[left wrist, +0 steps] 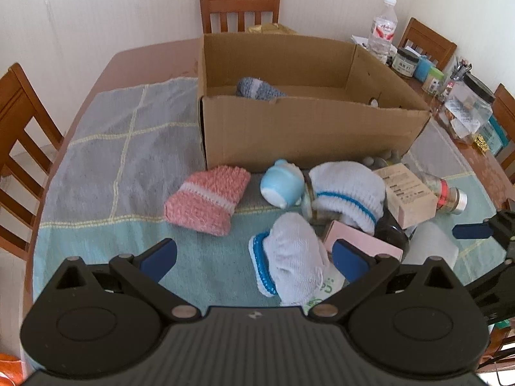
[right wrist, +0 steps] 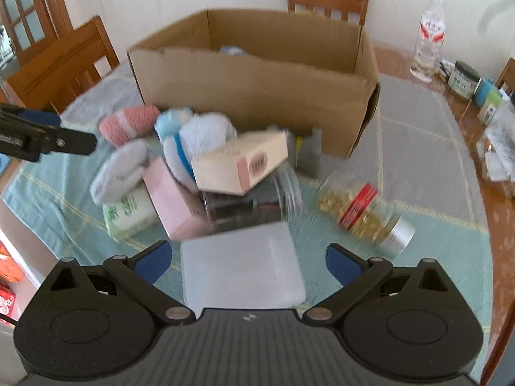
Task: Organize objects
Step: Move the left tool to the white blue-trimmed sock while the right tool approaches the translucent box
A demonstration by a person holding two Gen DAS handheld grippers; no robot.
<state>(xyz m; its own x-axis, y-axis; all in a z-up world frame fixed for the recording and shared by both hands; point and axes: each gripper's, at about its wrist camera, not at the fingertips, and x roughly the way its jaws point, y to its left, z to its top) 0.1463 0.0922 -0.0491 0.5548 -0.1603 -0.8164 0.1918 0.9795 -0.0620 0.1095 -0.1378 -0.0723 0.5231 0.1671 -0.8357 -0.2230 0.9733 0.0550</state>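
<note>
The white knit sock point(left wrist: 294, 251) with the blue cuff lies nearest on the tablecloth point(left wrist: 106, 148), by the near edge, between the wide-open fingers of the left gripper point(left wrist: 254, 259), which holds nothing. It looks light, soft and floppy; pinching the bunched middle should serve best. The right gripper point(right wrist: 248, 262) is equally spread and empty over a frosted plastic lid point(right wrist: 241, 263). Beyond, a pink sock point(left wrist: 207, 201), boxes and a capsule bottle point(right wrist: 363, 214) crowd before the cardboard box point(left wrist: 305, 128). Only the left view shows the grey sock point(left wrist: 257, 88) inside; the right view is blurred.
</note>
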